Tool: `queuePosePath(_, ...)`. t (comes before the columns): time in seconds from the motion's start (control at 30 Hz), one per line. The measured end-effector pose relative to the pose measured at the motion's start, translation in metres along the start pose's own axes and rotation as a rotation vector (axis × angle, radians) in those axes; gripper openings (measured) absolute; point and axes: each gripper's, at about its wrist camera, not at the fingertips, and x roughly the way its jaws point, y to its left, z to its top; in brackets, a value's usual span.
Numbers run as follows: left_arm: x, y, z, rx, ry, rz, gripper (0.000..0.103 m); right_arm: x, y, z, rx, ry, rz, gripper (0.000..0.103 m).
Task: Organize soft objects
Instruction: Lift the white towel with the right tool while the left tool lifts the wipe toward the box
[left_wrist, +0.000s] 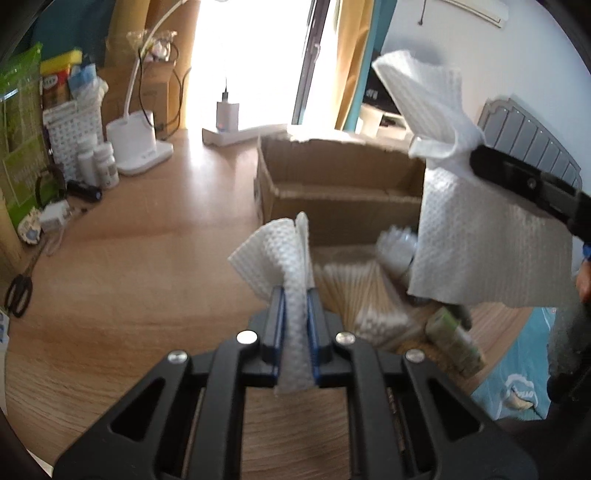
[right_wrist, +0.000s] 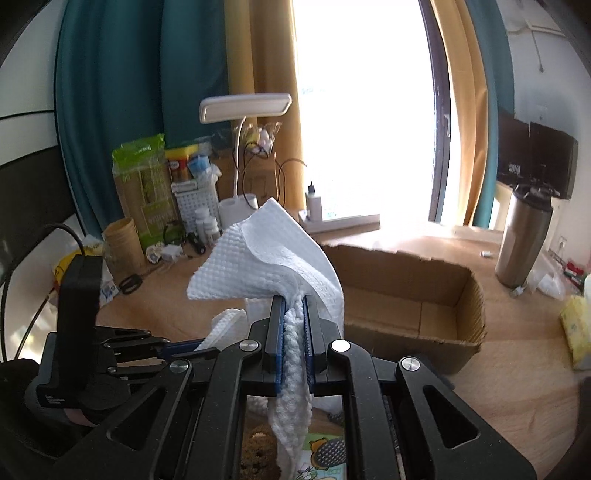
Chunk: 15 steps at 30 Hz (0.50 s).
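Two grippers, one white paper towel sheet strung between them above the wooden table (left_wrist: 122, 266). Left gripper (left_wrist: 295, 295) has its jaws pinched nearly closed on one end of the paper towel (left_wrist: 487, 254); right gripper (right_wrist: 294, 302) is clamped the same way on the other end, seen in the left view as a black finger biting the sheet at upper right. Towel hangs in air in front of and partly above one open cardboard box (left_wrist: 332, 192); the box looks bare inside in the right view. One bundle of cotton swabs (left_wrist: 354, 291) lies below the towel, blurred; the sheet covers part of a clear plastic item beside it, can't identify. One white desk lamp (left_wrist: 140, 147), three white pill bottles (left_wrist: 98, 162), one pair of scissors (left_wrist: 18, 293), one steel tumbler (right_wrist: 524, 240). Labels on the green bag (left_wrist: 20, 144) are unreadable.
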Motion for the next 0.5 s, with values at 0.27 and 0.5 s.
queuePosePath(0.27, -0.023, -0.004, 0.027, 0.019, -0.082, -0.008, 0.011, -0.015, -0.015, 0.017, 0.018, -0.059, -0.005, 0.01)
queuePosePath(0.5, -0.033, -0.014, 0.047, 0.038, -0.138, -0.024, 0.012, -0.026, -0.033, 0.029, 0.011, -0.086, -0.047, 0.01)
